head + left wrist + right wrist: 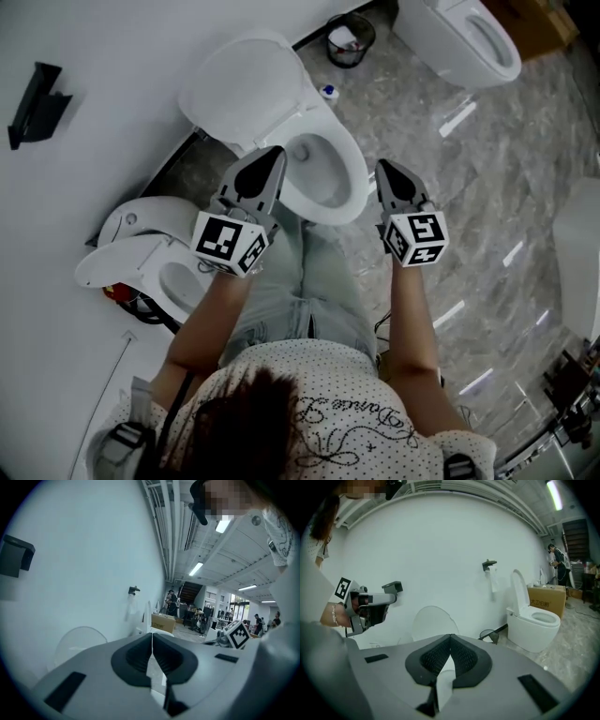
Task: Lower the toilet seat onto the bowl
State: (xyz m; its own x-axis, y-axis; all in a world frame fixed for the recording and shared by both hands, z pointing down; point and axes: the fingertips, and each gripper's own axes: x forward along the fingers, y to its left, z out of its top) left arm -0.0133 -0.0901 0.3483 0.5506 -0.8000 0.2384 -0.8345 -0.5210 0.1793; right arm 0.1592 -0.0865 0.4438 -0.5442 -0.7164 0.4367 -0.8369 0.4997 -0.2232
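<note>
The white toilet bowl stands open in the middle of the head view. Its raised white lid and seat lean back on the wall, and I cannot tell one from the other. My left gripper hangs shut and empty over the bowl's left rim. My right gripper is shut and empty just right of the bowl. In the left gripper view the jaws meet, with the raised lid ahead on the left. From the right gripper the same lid rises straight ahead.
A second toilet is at my left with its lid half up, and a third is at the back right. A black bin sits by the wall. A black holder hangs on the wall. Cardboard boxes stand further off.
</note>
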